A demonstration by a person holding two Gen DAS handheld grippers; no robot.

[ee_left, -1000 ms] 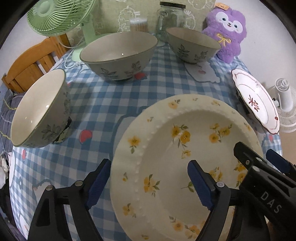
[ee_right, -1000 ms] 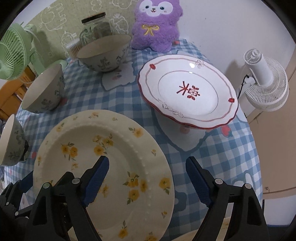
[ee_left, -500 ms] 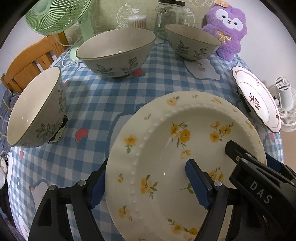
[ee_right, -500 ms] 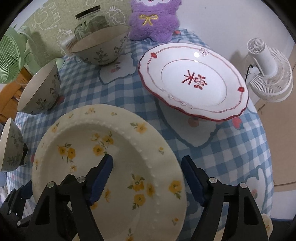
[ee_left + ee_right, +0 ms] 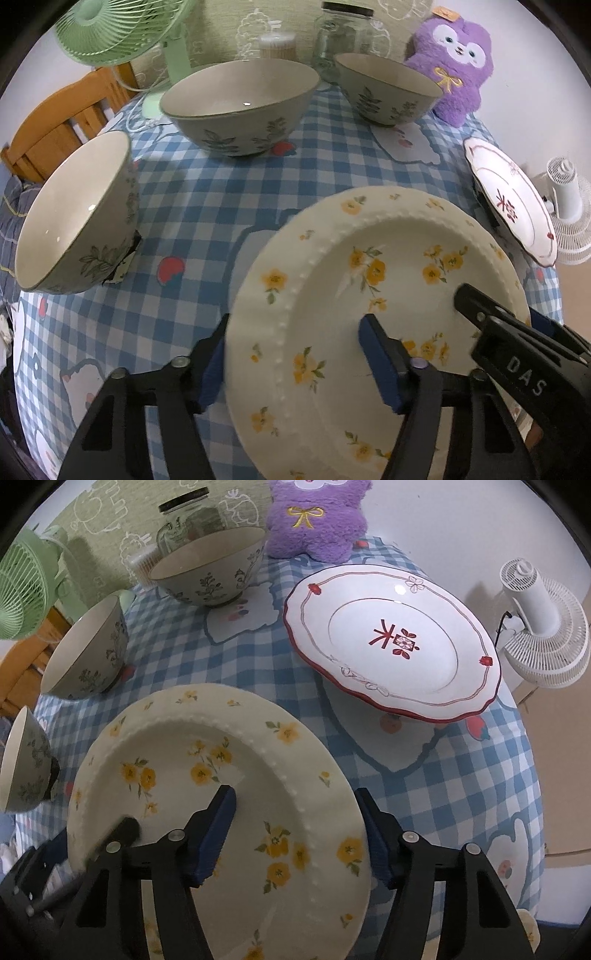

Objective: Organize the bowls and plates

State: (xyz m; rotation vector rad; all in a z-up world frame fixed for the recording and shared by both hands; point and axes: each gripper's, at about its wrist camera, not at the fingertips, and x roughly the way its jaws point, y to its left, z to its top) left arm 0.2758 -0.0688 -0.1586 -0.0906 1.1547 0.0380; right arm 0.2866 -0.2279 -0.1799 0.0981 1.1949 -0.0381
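2 grippers straddle opposite rims of the yellow-flowered plate (image 5: 373, 295), lower centre of both frames. We see the left gripper (image 5: 295, 365) and right gripper (image 5: 295, 838) jaws just been closing, rim between each; whether the pads press yet, we cannot tell.

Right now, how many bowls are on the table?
3: a large bowl at the back, a smaller bowl beside the purple plush toy, another bowl at the left edge.

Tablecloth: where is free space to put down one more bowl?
Bare checked tablecloth lies between the three leaf bowls and the yellow-flower plate; another patch lies below the red-rimmed plate. The back edge, by jar and plush toy, is crowded.
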